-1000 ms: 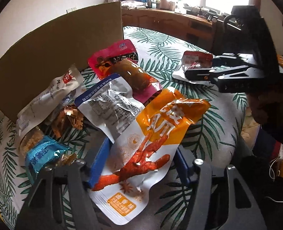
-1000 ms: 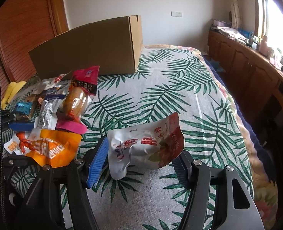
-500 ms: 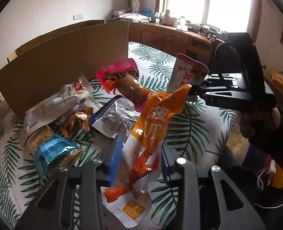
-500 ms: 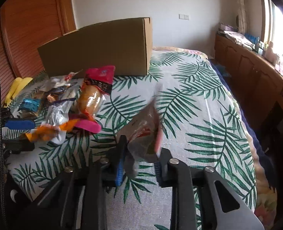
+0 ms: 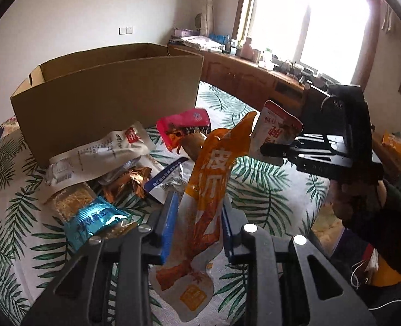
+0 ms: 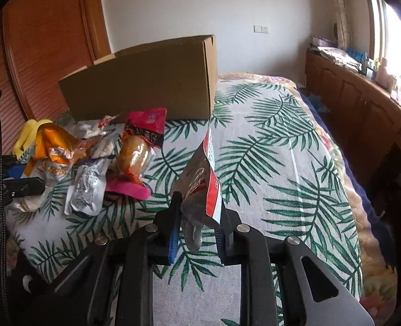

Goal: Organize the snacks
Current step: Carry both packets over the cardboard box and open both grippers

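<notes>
My left gripper (image 5: 199,217) is shut on an orange chicken-feet snack pack (image 5: 214,179) and holds it upright above the bed. My right gripper (image 6: 199,217) is shut on a white and red snack pack (image 6: 204,179), also lifted; that pack shows in the left wrist view (image 5: 277,129) too. The open cardboard box (image 5: 105,92) stands behind the snack pile. In the pile lie a pink pack (image 5: 185,127), a white pack (image 5: 97,152), a silver and blue pack (image 5: 167,179), a teal pack (image 5: 94,217) and gold wrappers (image 5: 127,182).
The snacks lie on a palm-leaf bedspread (image 6: 281,146). A wooden cabinet run (image 6: 363,100) with clutter stands under the window at right. A wooden wardrobe (image 6: 43,40) is at the left. A yellow item (image 6: 28,135) lies beside the pile.
Both grippers have closed on their packs and lifted them off the bedspread. The packs now stand upright in the jaws, and both views have risen and face the box.
</notes>
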Motion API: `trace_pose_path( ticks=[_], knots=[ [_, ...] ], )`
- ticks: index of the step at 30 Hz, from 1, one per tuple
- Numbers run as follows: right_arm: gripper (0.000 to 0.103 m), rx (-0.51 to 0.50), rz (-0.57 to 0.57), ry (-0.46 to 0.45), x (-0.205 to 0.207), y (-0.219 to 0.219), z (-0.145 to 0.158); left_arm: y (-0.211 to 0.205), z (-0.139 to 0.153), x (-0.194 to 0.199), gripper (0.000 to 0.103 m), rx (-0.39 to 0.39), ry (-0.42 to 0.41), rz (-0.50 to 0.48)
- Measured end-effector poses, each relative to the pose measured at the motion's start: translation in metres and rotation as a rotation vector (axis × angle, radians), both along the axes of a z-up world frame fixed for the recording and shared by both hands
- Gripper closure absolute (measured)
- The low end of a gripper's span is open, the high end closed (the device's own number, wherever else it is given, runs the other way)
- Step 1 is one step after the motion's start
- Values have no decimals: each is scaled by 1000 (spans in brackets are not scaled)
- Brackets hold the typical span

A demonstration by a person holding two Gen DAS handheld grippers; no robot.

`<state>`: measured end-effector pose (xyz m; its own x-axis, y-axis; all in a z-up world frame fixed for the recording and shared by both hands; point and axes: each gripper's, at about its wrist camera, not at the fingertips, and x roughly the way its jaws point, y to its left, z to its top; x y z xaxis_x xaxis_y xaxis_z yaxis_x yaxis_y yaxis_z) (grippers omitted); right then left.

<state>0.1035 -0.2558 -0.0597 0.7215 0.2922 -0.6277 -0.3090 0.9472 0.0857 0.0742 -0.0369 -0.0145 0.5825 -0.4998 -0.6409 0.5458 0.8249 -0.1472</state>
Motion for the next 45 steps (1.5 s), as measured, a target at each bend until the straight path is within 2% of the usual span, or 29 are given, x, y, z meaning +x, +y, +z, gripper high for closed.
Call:
trace_pose_path(
  ticks=[5,11,27,34,45],
  knots=[
    [83,-2,22,-28,-2,6,15,4,10,0,76,-40,-18,16],
    [83,-2,54,-79,8,16,43,15,35,9,76,-84,-74,47],
    [83,9,148,-235,83,67,125,62,102,89,75,-94,-208,154],
    [83,3,177,-238,122,87,129,78,112,136,75,-71,-231,190],
    [83,-3,210,-200,167,104,104,80,95,197,75,-75,-178,218]
  ],
)
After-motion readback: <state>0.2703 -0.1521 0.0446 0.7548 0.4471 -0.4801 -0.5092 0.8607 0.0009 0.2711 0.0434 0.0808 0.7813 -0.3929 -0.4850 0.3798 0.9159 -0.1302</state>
